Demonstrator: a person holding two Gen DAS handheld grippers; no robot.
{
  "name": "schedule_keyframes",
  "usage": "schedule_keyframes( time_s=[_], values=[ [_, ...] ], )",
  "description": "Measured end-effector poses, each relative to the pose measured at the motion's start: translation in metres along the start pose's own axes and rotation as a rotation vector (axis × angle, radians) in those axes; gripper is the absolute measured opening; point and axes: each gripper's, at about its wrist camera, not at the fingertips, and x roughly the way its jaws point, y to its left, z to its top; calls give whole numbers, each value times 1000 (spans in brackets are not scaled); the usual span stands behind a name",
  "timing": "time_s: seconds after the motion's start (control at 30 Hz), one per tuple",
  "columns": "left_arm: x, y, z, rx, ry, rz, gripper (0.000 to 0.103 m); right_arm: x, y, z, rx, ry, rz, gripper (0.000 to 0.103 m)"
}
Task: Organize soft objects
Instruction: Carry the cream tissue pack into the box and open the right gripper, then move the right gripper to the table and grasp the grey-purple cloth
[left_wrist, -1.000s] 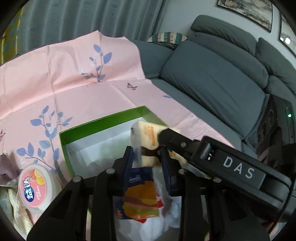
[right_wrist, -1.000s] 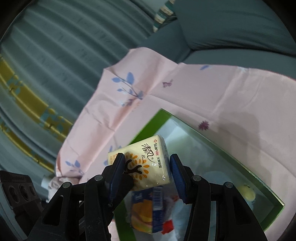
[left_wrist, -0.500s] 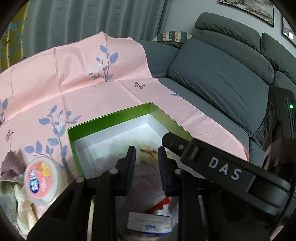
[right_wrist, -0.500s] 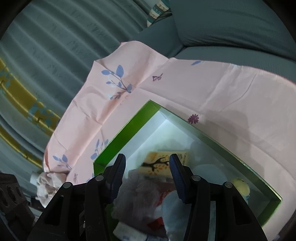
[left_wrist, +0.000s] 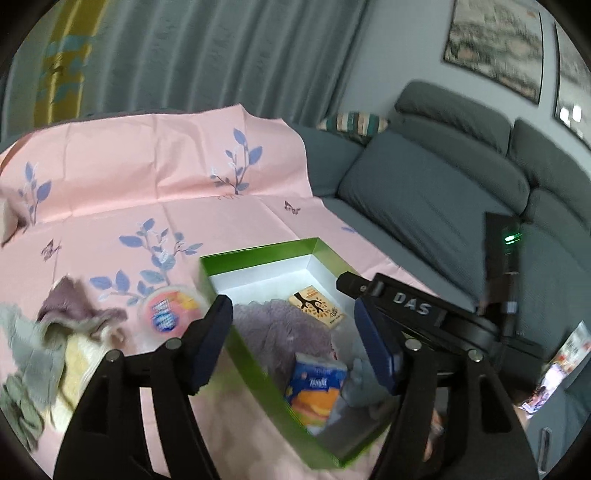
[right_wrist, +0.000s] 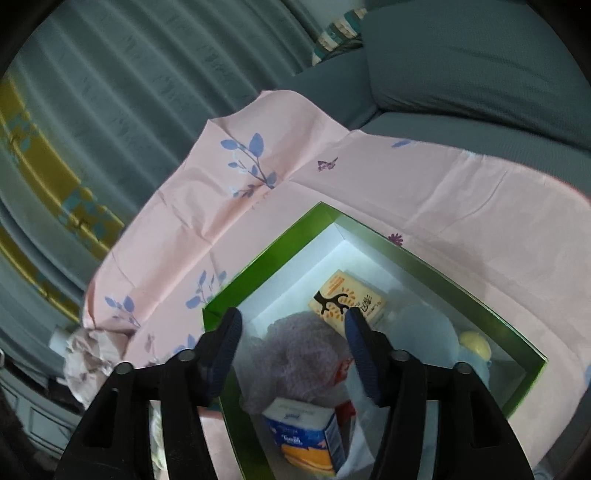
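Left wrist view: left gripper (left_wrist: 293, 338) is opening wide, empty, above the green box (left_wrist: 258, 251). Right gripper (right_wrist: 293, 343) is also opening, empty, over the yellow tissue pack (right_wrist: 345, 301) lying inside that box.

Home living room. Grey sectional sofa (left_wrist: 436, 192) with thick back cushions runs along the right side, striped throw pillow (left_wrist: 352, 123) in its corner. 2 framed pictures (left_wrist: 495, 44) hang on the grey wall above it. Floor-length grey-green curtains (left_wrist: 207, 55) with a yellow patterned stripe behind. Pink floral cloth (left_wrist: 147, 192) spread over the sofa seat, household clutter on it.
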Motion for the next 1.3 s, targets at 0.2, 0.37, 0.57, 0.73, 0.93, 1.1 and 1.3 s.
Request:
schedule_keyframes(
  time_s=[0.2, 0.37, 0.57, 0.73, 0.93, 1.1, 1.3],
  values=[
    [-58, 29, -13, -59, -69, 60, 82, -5, 25, -13, -72, -10, -22, 81],
    [-103, 65, -34, -110, -120, 179, 85, -13, 54, -24, -153, -28, 15, 91],
    [-138, 127, -70, -238, -106, 309, 85, -17, 92, -42, -263, -54, 11, 94],
    [-166, 184, -96, -374, -153, 399, 85, -18, 125, -62, -356, -47, 51, 94],
    [-185, 226, -106, -569, -191, 382, 85, -18, 164, -93, -475, -2, 144, 94],
    [-180, 232, -110, -596, -148, 416, 83, -3, 194, -117, -508, 108, 222, 94],
    [-181, 240, -114, -610, -130, 433, 74, 33, 242, -141, -609, 214, 181, 94]
  ],
)
